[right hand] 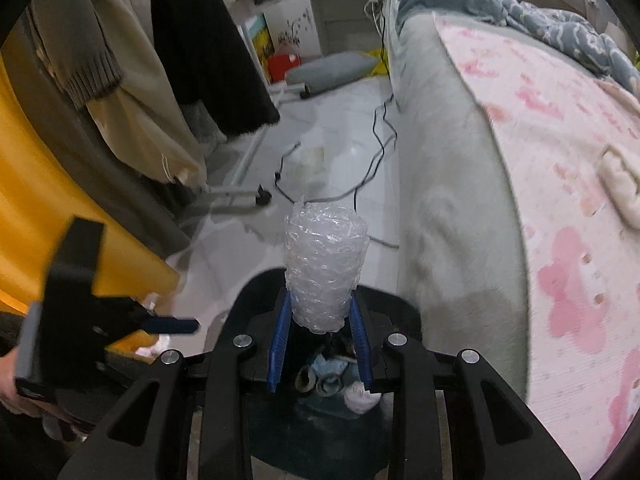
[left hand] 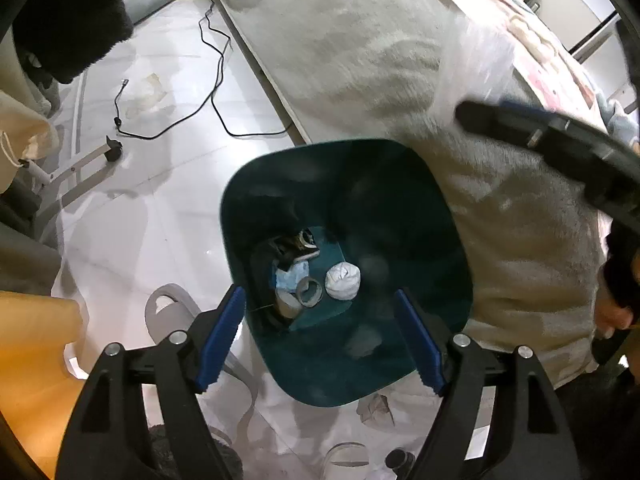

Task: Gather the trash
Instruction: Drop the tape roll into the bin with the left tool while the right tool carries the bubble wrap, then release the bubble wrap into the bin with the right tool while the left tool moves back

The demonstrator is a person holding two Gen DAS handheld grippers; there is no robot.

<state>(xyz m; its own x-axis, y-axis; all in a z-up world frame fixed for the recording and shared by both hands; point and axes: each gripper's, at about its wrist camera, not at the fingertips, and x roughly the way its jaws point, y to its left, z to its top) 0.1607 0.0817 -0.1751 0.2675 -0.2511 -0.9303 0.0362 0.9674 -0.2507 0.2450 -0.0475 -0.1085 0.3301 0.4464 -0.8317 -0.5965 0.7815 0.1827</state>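
A dark teal trash bin [left hand: 448,264] stands on the white floor beside the bed. Inside lie a white crumpled wad [left hand: 343,280], a blue mask [left hand: 290,276] and a tape ring [left hand: 309,292]. My left gripper [left hand: 320,340] is open and empty, right above the bin's mouth. My right gripper [right hand: 320,344] is shut on a roll of clear bubble wrap [right hand: 325,264] and holds it over the bin [right hand: 256,292]. The right gripper shows blurred at the upper right of the left wrist view [left hand: 560,148]. The left gripper shows at the left of the right wrist view [right hand: 176,325].
A bed with a grey blanket [left hand: 360,40] and pink cover [right hand: 560,200] runs along the right. A black cable [left hand: 208,80] and a clear wrapper [left hand: 146,94] lie on the floor. Hanging clothes [right hand: 120,80] and a yellow panel [right hand: 48,208] are on the left. Crumpled paper [left hand: 376,408] lies by the bin.
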